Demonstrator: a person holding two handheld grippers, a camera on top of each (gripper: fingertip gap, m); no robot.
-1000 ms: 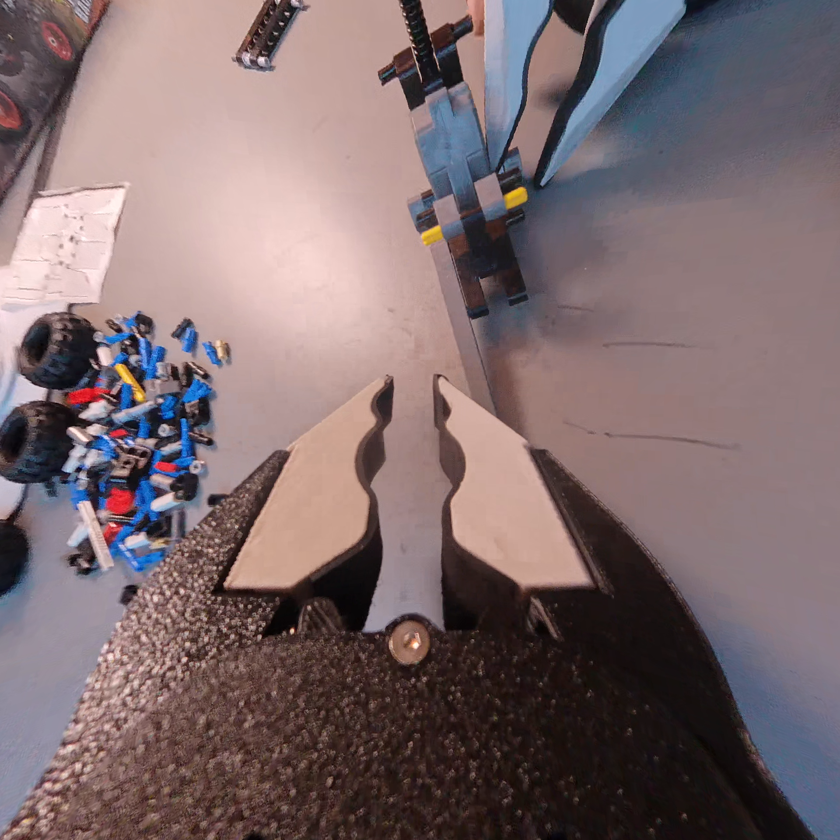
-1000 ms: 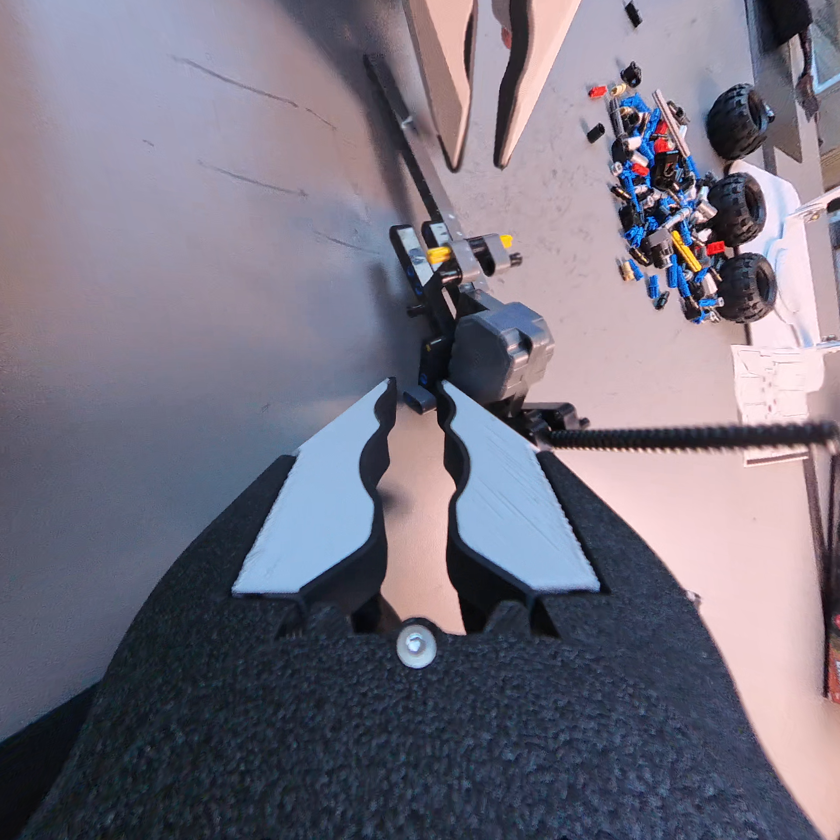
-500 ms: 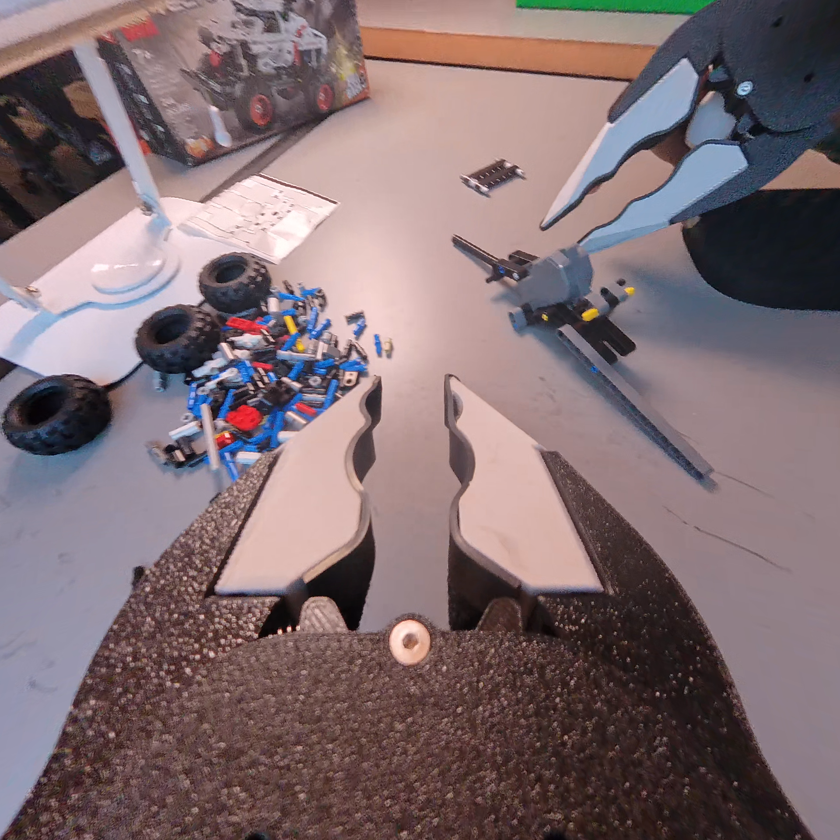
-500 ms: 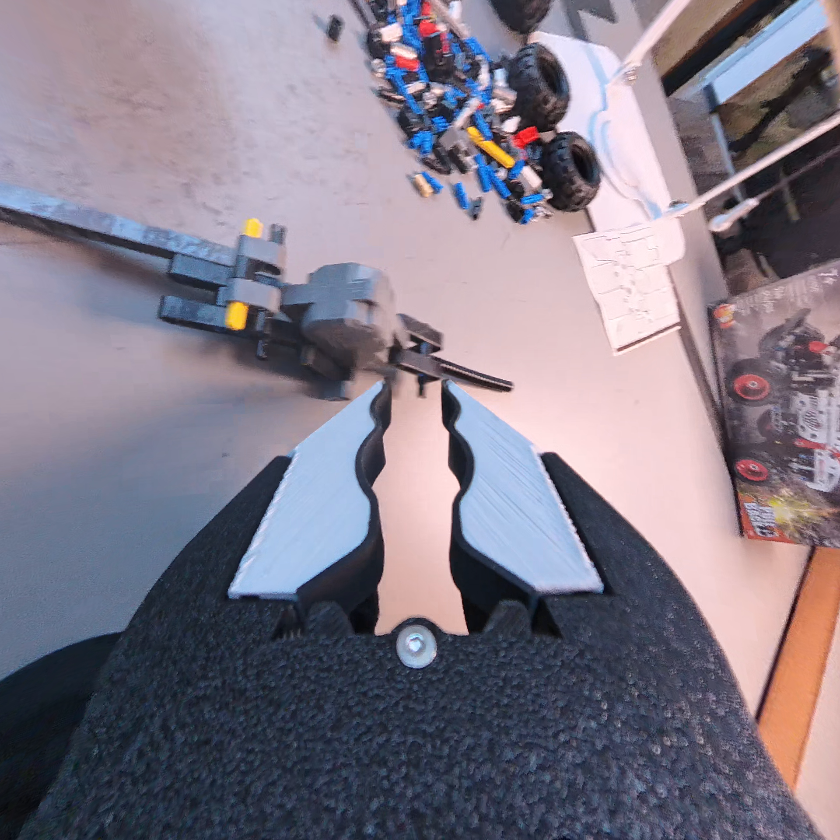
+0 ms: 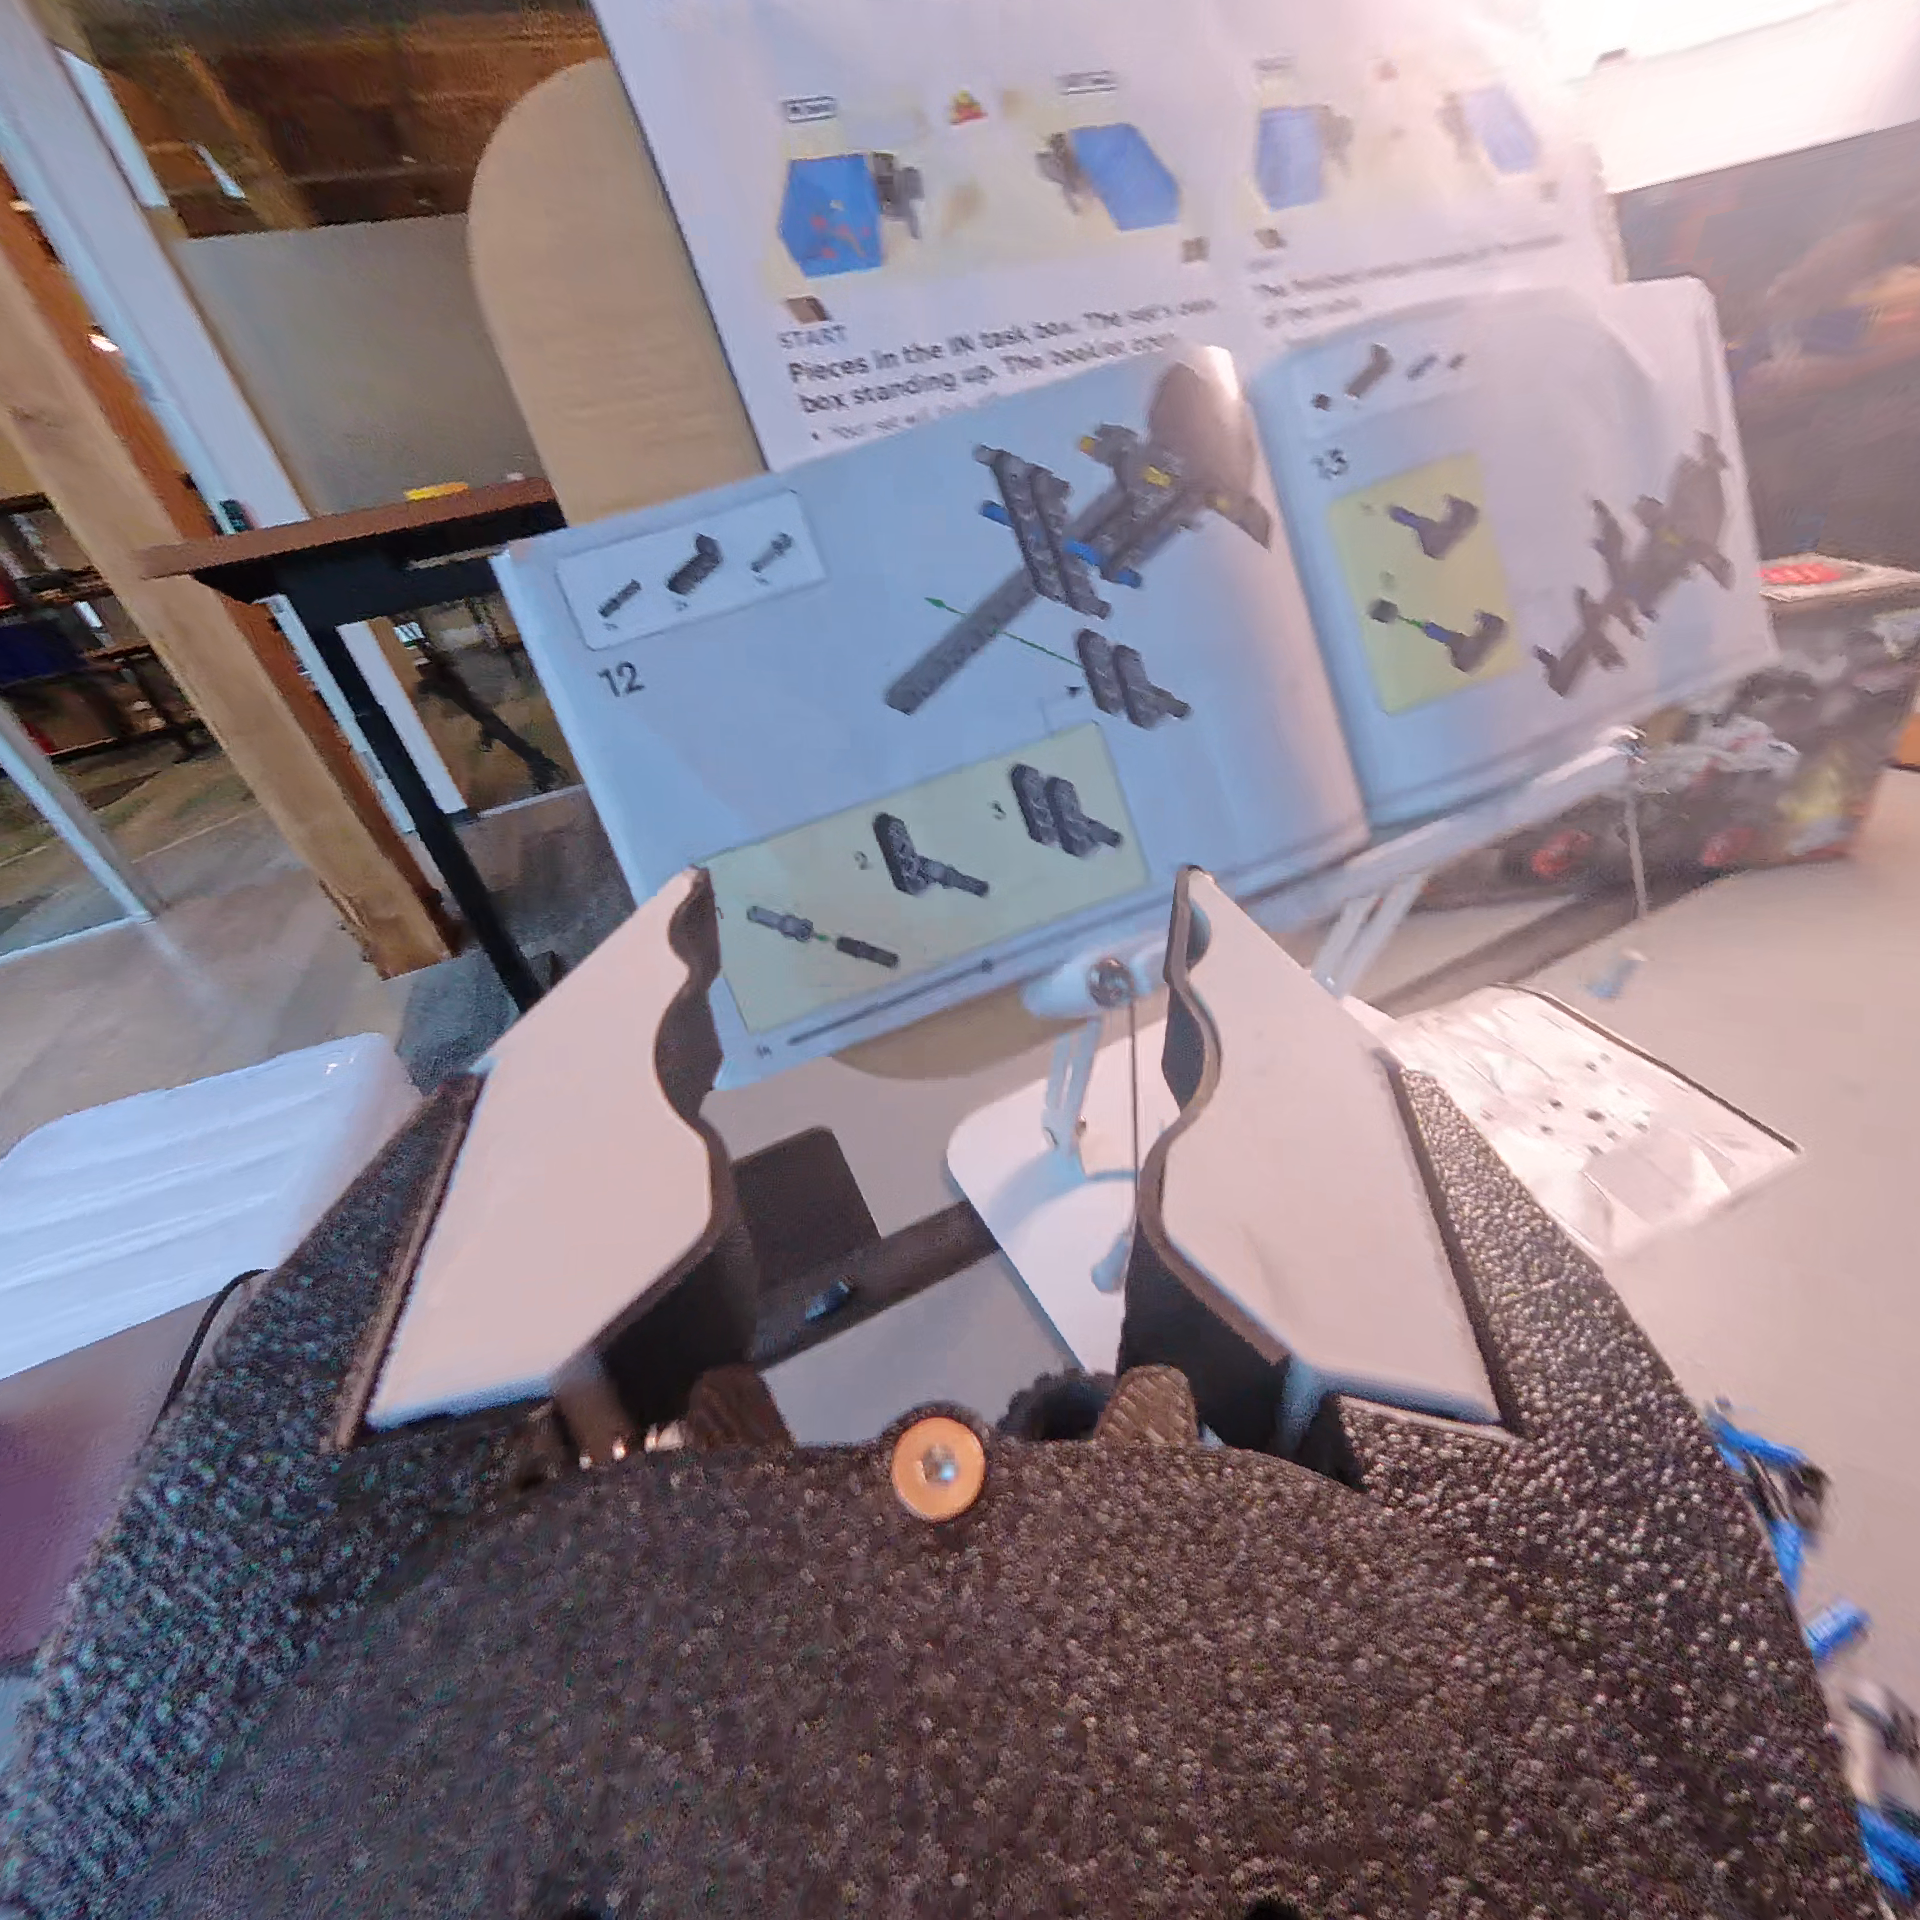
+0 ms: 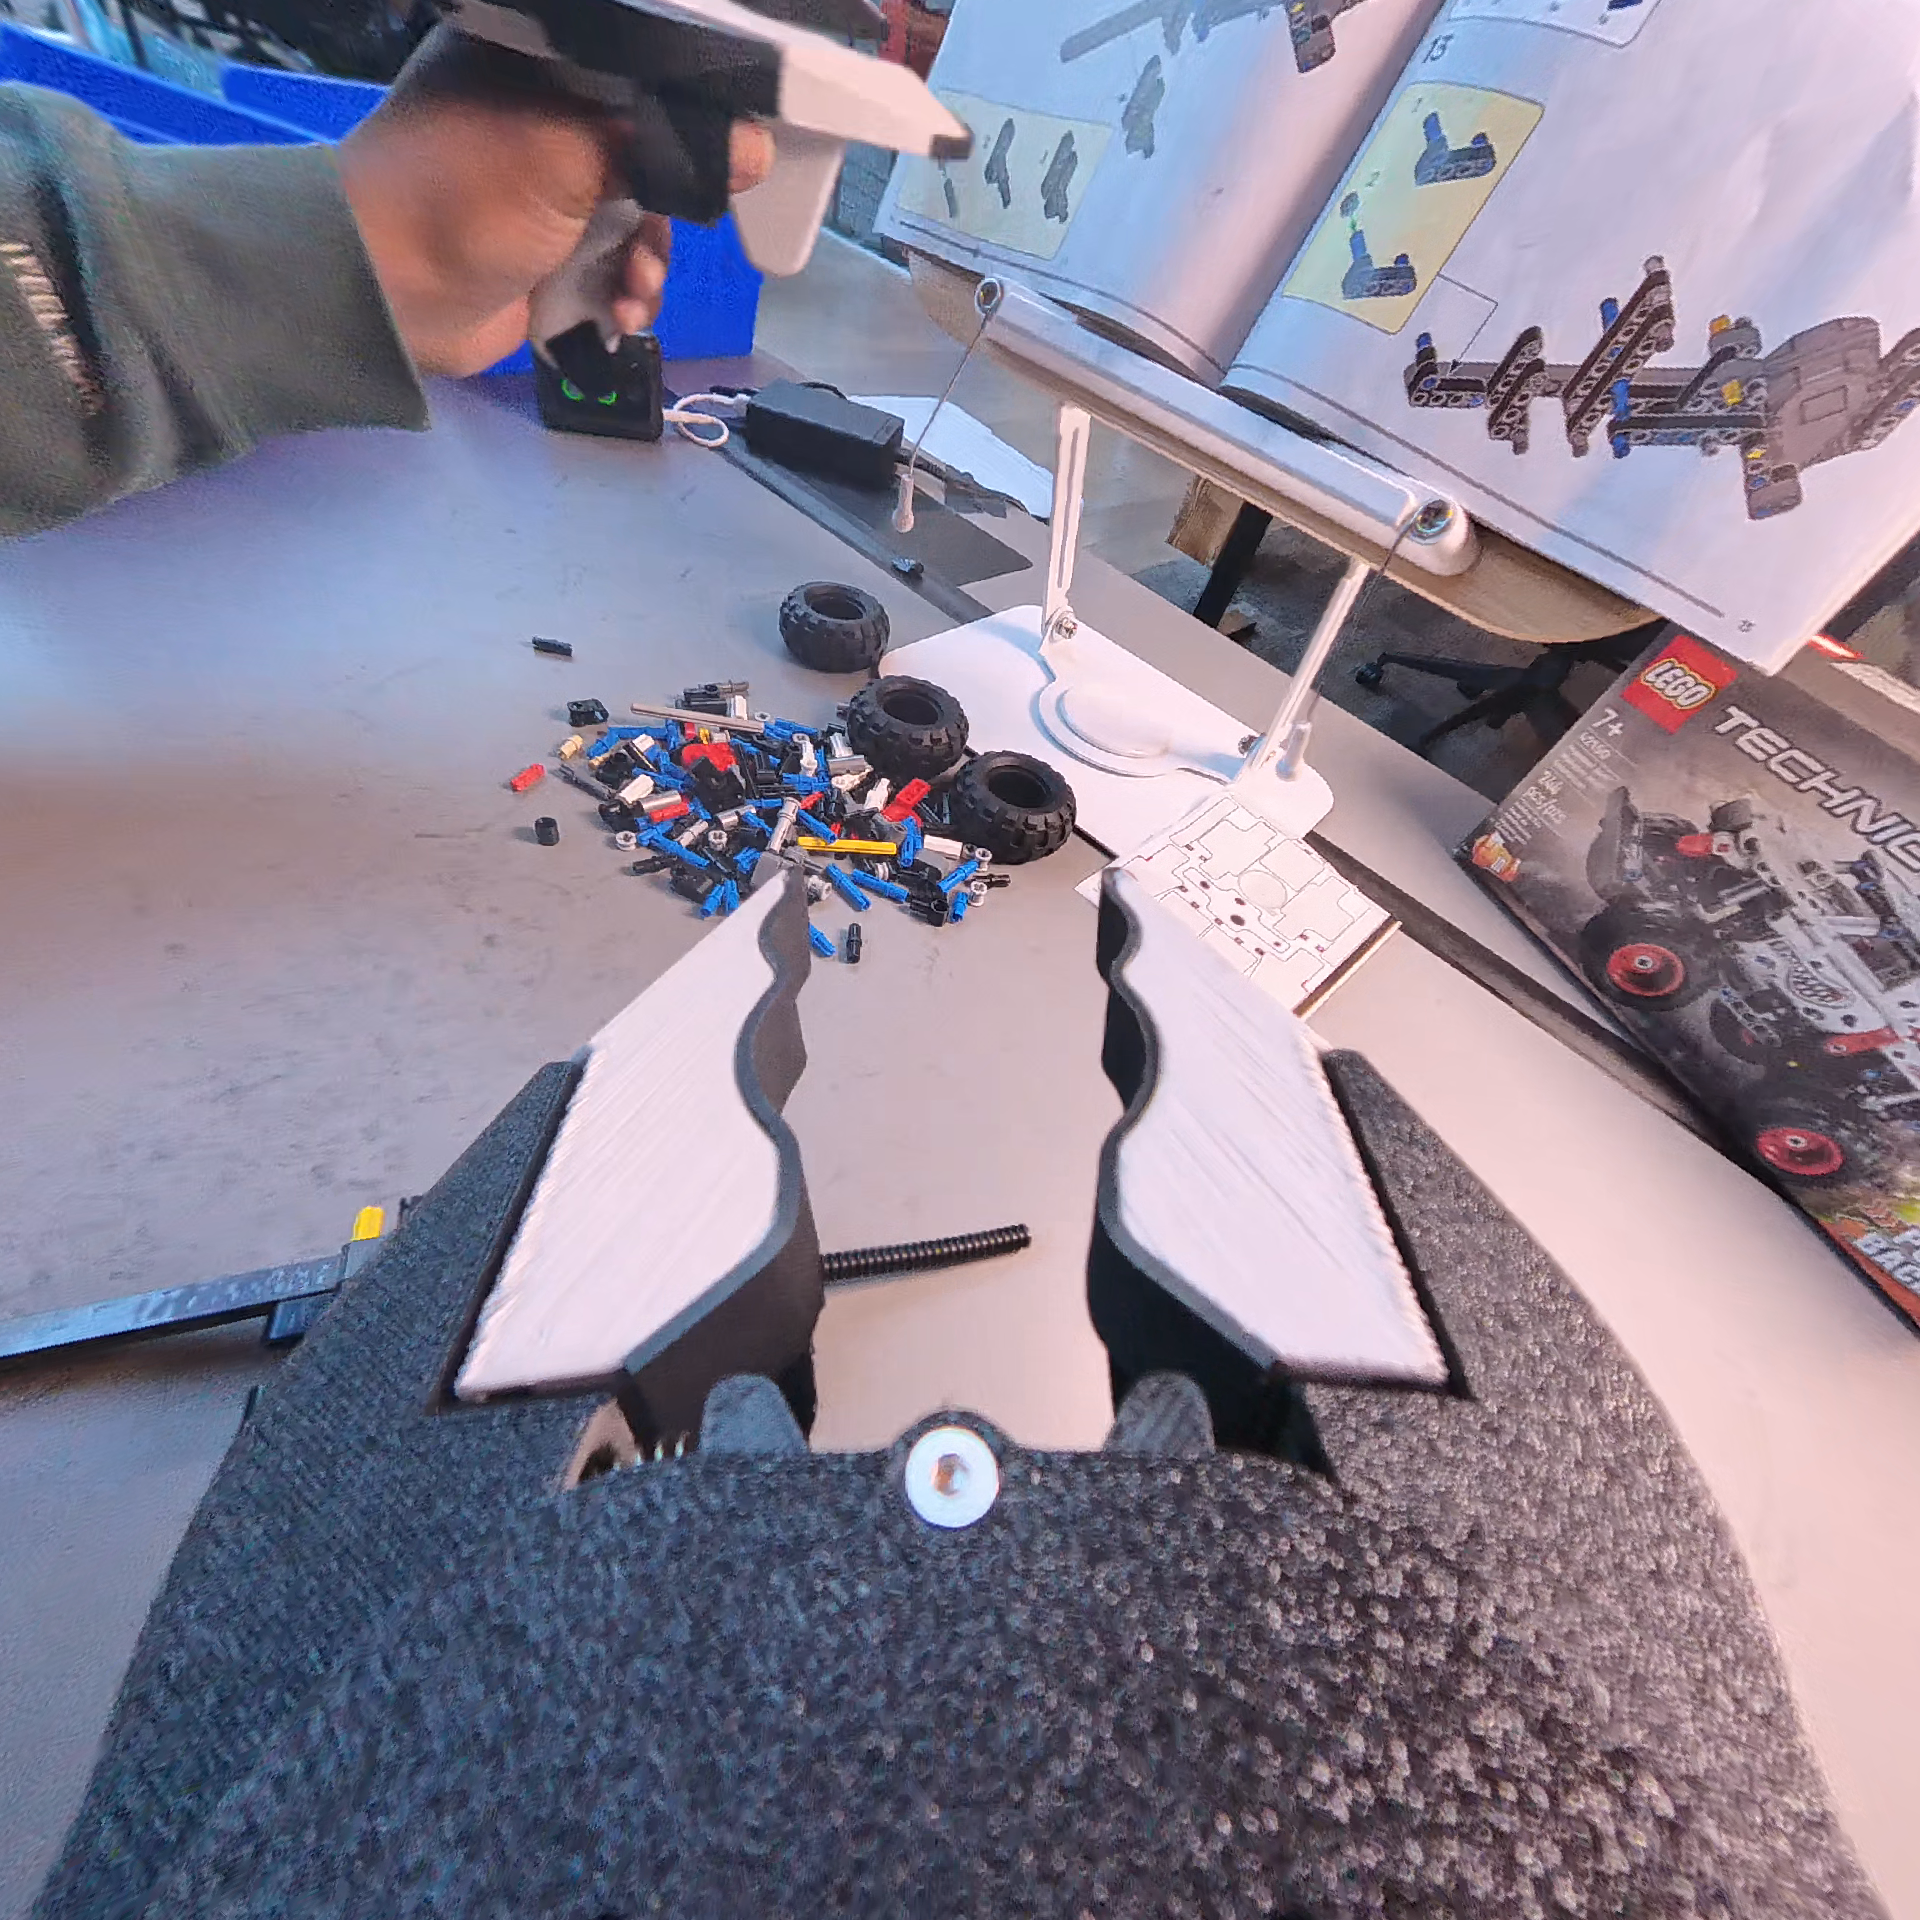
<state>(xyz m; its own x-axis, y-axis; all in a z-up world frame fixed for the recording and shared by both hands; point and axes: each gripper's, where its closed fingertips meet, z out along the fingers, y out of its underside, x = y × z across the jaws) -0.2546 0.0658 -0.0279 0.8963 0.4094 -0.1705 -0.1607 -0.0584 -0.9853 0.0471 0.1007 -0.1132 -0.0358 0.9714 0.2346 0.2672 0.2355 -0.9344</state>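
My left gripper (image 5: 940, 883) is open and empty, raised off the table and facing an open instruction booklet (image 5: 935, 675) on a white stand (image 5: 1039, 1174). My right gripper (image 6: 951, 888) is open and empty, low over the grey table (image 6: 260, 935). Under it lies a partly built assembly: a black threaded axle (image 6: 925, 1252) shows between the fingers, and a long black beam (image 6: 156, 1320) with a yellow pin (image 6: 366, 1221) sticks out to the left. The rest is hidden. A pile of small parts (image 6: 758, 810) lies just beyond its fingertips. The left gripper (image 6: 871, 203) also shows top left, held by a hand (image 6: 488, 208).
Three black tyres (image 6: 909, 727) lie beside the pile. A white printed sheet (image 6: 1247, 894) and the kit box (image 6: 1714, 914) lie to the right. A black adapter (image 6: 821, 426), a small black device (image 6: 601, 384) and blue bins (image 6: 707, 301) sit at the back. A plastic bag (image 5: 1579, 1122) lies right of the stand. My hands' fingertips stand some 30 centimeters from each other.
Both grippers have tilted up from the table and opened wider. The left one rose and turned from the assembly to the booklet. The right one swung from the assembly towards the parts pile.
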